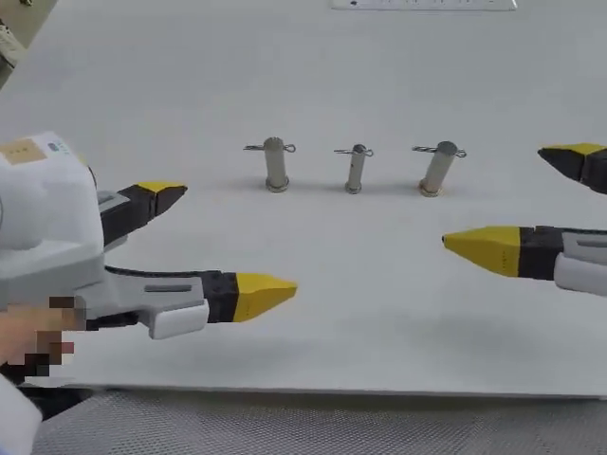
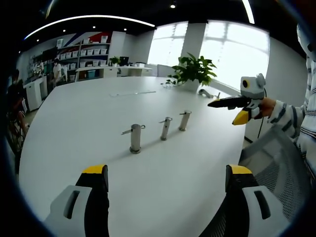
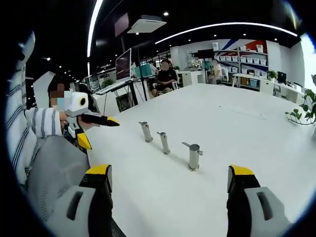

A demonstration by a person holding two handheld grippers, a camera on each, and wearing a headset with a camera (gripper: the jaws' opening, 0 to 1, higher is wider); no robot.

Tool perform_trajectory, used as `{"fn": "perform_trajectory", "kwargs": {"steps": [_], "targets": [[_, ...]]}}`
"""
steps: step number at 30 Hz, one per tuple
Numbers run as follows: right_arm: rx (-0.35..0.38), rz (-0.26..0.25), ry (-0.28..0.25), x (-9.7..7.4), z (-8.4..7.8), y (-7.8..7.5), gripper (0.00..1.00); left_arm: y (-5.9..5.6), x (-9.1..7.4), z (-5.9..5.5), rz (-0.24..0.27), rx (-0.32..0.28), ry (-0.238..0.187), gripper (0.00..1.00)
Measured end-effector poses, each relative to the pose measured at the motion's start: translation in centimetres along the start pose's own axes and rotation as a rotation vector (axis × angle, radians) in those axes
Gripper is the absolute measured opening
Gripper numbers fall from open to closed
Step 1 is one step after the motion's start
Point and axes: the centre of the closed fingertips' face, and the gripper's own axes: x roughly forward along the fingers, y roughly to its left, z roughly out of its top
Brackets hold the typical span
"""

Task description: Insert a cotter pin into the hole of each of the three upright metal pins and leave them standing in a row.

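1. On the white table (image 1: 398, 76): three upright pins in a neat row, namely the left metal pin (image 1: 276, 171), the thinner middle metal pin (image 1: 356, 172) and the right metal pin (image 1: 437, 172).
2. Through the top of each one: a thin cotter pin (image 1: 270, 148), poking out sideways.
3. Jaws of the left gripper (image 1: 232, 239) spread wide, with nothing between them. Yellow tips low over the table, near its front edge.
4. Jaws of the right gripper (image 1: 493, 197) spread wide too, holding nothing. Off to the right of the right metal pin, not touching it.
5. Bare table between both grippers and the row.
6. In the left gripper view, far behind the row: a green plant (image 2: 195, 71) by bright windows.
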Motion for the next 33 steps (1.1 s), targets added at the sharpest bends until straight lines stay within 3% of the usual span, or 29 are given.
{"fn": "perform_trajectory", "kwargs": {"steps": [4, 7, 10, 21, 33], "targets": [[0.08, 0.002, -0.018, -0.4, 0.3, 1.0, 0.98, 0.0, -0.2, 0.0, -0.012, -0.008, -0.001, 0.98], [0.098, -0.013, -0.014, -0.6, 0.2, 1.3, 0.98, -0.1, -0.2, -0.1, -0.019, -0.016, 0.002, 0.98], [0.163, 0.013, -0.006, -0.7, 0.1, 2.1, 0.97, -0.2, -0.1, -0.3, -0.025, -0.016, 0.019, 0.98], [0.176, -0.042, 0.015, -0.9, -0.4, 1.9, 0.98, -0.4, 0.4, -1.2, -0.046, -0.061, 0.051, 0.98], [0.146, -0.041, 0.082, -0.6, -1.3, 2.0, 0.97, -0.7, 0.5, -1.5, -0.046, -0.064, 0.08, 0.98]]}}
